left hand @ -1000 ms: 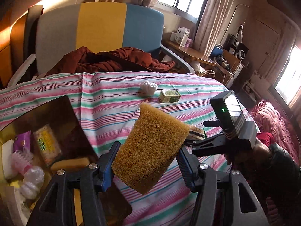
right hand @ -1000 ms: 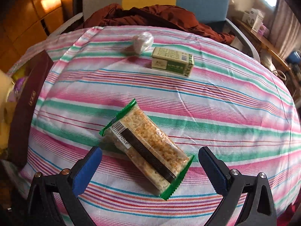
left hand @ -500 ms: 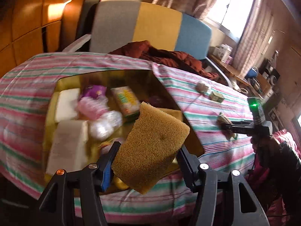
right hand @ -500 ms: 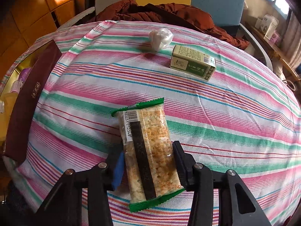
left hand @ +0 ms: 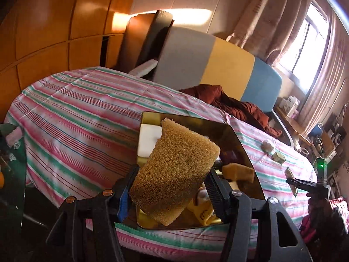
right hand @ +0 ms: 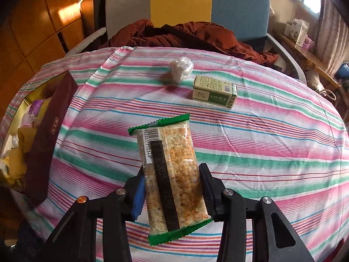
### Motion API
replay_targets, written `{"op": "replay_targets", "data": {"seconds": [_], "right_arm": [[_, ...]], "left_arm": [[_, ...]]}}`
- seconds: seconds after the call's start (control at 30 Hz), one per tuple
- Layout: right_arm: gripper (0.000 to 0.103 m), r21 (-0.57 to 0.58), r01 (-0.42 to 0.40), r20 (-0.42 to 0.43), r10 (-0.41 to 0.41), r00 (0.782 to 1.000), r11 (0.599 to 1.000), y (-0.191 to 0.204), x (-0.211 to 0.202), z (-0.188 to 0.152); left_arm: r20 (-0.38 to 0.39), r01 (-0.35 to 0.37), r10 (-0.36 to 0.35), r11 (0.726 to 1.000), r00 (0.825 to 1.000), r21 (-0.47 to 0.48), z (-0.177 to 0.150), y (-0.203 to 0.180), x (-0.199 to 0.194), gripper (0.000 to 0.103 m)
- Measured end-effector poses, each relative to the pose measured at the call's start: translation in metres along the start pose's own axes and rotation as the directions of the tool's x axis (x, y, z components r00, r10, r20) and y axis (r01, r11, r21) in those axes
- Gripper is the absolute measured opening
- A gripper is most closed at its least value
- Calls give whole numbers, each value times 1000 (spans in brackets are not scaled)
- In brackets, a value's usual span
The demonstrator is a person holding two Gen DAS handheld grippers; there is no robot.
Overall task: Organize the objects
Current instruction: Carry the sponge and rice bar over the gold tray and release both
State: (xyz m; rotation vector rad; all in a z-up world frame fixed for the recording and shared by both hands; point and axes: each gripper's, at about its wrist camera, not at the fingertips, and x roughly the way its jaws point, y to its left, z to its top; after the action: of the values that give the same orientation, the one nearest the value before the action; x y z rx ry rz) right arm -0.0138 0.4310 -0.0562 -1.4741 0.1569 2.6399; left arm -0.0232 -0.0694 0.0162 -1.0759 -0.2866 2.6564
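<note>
Left wrist view shows the left gripper (left hand: pixel 172 193) clamping a light, squashy sponge (left hand: pixel 174 172) above the gold-lined box (left hand: pixel 240 144), while the right gripper (right hand: pixel 172 194) pinches a crinkly, crushable rice cracker packet (right hand: pixel 170 174) by its long edges above the striped tablecloth (right hand: pixel 261 144).

a lived-in home room: a table under a striped cloth (right hand: pixel 261 131), a tricolour chair (left hand: pixel 209 65) draped with a rust jacket (right hand: pixel 178 35), wooden wardrobe panels (left hand: pixel 48 26), curtained windows (left hand: pixel 314 17) and a cluttered side desk (left hand: pixel 301 128).
</note>
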Motion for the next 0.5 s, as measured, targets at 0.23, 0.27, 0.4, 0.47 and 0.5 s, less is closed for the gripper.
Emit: {"op": "replay_targets", "data": {"seconds": [0.23, 0.27, 0.4, 0.47, 0.5], "right_arm": [[45, -47, -100, 99, 104, 990, 994, 62, -43, 7], [45, -53, -127, 109, 132, 985, 991, 73, -49, 7], [45, -98, -236, 128, 247, 960, 967, 122, -61, 13], [45, -132, -278, 127, 294, 947, 952, 150, -64, 17], [45, -151, -290, 125, 310, 942, 945, 163, -64, 19]], "left_arm": [[-58, 46, -45, 999, 997, 14, -16, -17, 23, 60], [-66, 59, -58, 998, 996, 18, -18, -20, 26, 60], [-97, 84, -79, 995, 992, 45, -25, -34, 40, 60], [-101, 84, -77, 994, 992, 69, -27, -40, 44, 60], [-98, 78, -70, 994, 993, 78, -28, -42, 45, 60]]}}
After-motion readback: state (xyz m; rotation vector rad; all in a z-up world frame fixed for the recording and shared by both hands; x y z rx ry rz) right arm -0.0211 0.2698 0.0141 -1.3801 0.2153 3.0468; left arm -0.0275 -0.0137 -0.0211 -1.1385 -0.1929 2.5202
